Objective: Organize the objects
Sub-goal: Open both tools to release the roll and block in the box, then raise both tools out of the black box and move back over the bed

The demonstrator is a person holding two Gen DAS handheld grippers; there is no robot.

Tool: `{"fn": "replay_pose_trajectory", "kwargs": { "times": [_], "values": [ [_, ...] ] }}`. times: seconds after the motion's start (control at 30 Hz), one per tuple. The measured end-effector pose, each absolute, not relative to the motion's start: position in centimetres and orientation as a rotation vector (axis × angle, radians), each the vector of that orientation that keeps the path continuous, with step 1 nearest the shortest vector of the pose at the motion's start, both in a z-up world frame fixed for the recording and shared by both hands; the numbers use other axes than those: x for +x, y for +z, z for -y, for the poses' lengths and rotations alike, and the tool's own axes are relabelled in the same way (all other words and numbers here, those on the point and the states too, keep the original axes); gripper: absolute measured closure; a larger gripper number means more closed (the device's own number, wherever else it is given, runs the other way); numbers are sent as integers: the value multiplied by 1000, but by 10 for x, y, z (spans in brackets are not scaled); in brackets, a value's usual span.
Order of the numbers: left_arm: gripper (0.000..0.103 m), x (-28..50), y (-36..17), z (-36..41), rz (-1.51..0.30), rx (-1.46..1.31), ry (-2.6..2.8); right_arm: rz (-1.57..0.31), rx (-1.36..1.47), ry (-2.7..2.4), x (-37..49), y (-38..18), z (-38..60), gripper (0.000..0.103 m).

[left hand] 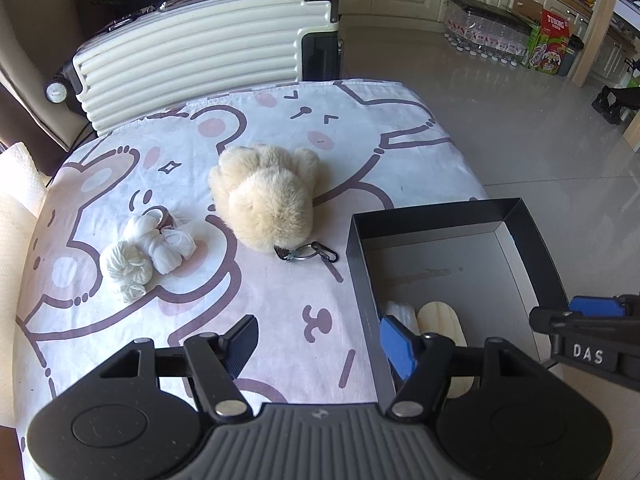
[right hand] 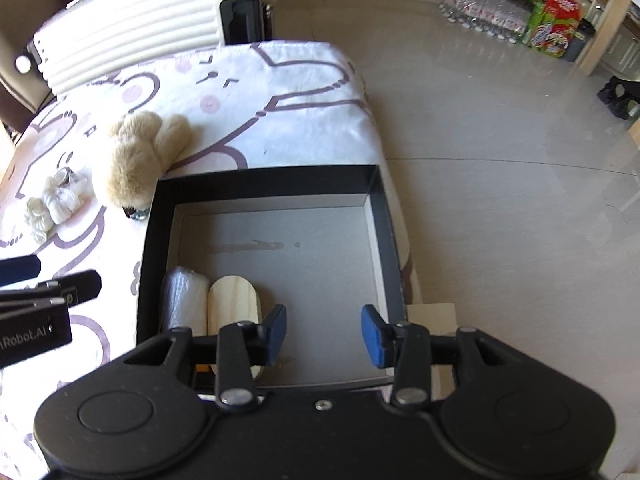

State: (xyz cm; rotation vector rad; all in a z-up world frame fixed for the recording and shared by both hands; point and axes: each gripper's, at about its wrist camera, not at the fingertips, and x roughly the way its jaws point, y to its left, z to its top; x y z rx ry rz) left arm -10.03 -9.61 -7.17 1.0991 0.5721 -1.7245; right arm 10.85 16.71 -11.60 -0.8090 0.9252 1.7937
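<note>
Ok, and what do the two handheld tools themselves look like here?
Both are black plastic, with linkage arms on silver pivot pins and round side housings. The right tool has blue pads on both fingers. The left tool shows one blue pad and one black ribbed finger, plus a grey ridged base. White lettering marks their sides.

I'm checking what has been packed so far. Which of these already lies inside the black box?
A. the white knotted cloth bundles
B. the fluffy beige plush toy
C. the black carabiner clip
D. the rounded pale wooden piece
D: the wooden piece lies on the floor of the black box beside a plastic-wrapped white roll, while the plush toy, cloth bundles and clip are all out on the patterned sheet.
</note>
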Motion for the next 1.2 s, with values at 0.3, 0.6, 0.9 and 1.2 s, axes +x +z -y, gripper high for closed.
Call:
{"fn": "replay_pose_trajectory", "kwargs": {
  "times": [0.3, 0.6, 0.9, 1.2],
  "values": [
    [35, -90, -58, 80, -549, 1101, -1729, -878, -757, 1771, 122, -97, -141, 48],
    [26, -79, -48, 66, -530, 1105, -1732, -849, -681, 1738, 132, -80, -117, 37],
    [14, -65, -46, 59, -551, 1129, -1721, -842, -629, 1688, 142, -74, -100, 27],
    [3, -60, -50, 55, -549, 1159, -1715, -835, -596, 1635, 155, -77, -87, 9]
  ]
}}
